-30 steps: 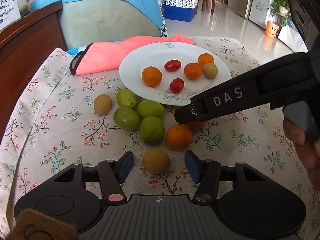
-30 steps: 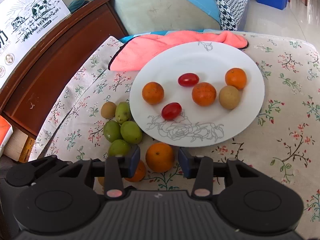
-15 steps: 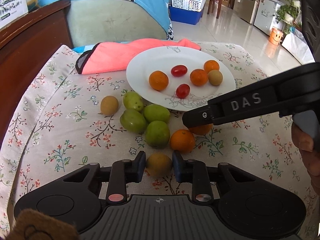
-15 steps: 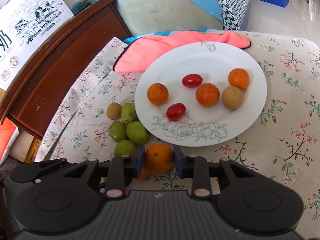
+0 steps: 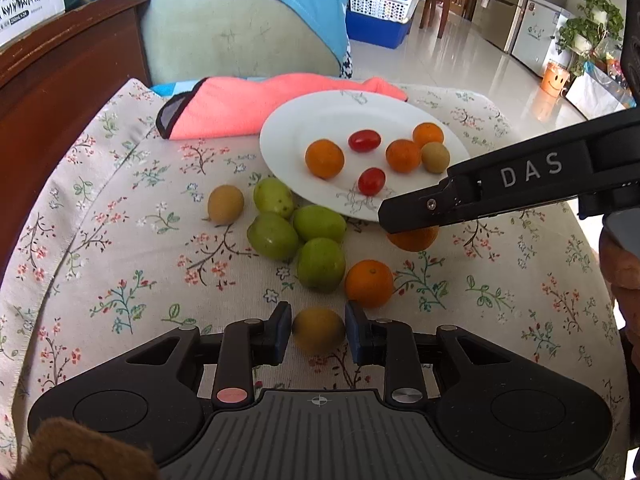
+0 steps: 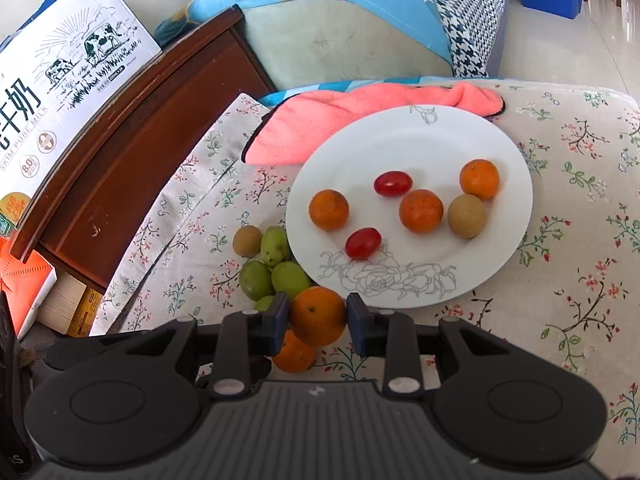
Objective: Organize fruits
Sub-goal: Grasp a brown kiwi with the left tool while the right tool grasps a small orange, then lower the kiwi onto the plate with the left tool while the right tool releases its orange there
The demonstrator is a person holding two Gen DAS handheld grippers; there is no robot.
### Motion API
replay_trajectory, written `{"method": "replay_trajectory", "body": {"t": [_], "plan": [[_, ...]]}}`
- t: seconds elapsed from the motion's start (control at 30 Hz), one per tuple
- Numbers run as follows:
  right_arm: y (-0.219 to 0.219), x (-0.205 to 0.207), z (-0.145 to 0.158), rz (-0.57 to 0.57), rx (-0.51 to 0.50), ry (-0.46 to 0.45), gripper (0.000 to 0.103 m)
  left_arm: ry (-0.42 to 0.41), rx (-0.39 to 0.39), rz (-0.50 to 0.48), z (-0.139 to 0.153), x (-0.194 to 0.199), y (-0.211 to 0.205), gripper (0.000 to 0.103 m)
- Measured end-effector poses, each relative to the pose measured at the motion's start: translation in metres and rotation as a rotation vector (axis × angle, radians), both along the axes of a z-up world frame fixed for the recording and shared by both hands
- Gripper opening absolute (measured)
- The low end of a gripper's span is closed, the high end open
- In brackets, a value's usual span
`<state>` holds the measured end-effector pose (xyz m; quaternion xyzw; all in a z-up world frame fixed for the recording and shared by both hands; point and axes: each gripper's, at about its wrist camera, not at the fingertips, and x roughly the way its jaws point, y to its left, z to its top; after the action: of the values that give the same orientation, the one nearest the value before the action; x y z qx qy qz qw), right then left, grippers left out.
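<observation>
Left gripper [image 5: 318, 332]: pinched a tan fruit [image 5: 319, 330] near the cloth's [image 5: 120, 240] front edge.
Green fruits [image 5: 304, 236]: clustered at the plate's [image 5: 288, 136] left rim.
Right gripper [image 6: 318, 316]: clamped an orange [image 6: 318, 314] at the plate's front rim.

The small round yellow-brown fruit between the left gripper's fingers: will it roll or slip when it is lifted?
The small round yellow-brown fruit would probably roll if released, since it looks nearly spherical and the floral tablecloth gives it no edge to stop at. The left gripper pinches it only at two narrow pads, so it may slip or twist out. Being small, it is likely light.
</observation>
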<state>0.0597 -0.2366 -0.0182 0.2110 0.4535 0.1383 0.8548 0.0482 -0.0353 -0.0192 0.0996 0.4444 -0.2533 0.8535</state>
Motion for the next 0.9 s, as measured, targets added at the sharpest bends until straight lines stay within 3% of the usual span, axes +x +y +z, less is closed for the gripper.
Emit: {"method": "replay_trajectory", "body": {"t": [0.3,0.8,0.9], "plan": [[0.001,0.000,-0.002,0.001,-0.002,0.010,0.032,-0.015,0.018,0.000,0.001,-0.002,-0.001,0.026],[-0.005,-0.003,0.021,-0.045,-0.020,-0.068,0.032,-0.120,-0.078,0.129,0.047,0.021,0.008,0.026],[-0.011,-0.004,0.028,-0.045,0.015,-0.078,0.032,-0.134,-0.093,0.141,0.053,0.027,0.002,0.026]]}}
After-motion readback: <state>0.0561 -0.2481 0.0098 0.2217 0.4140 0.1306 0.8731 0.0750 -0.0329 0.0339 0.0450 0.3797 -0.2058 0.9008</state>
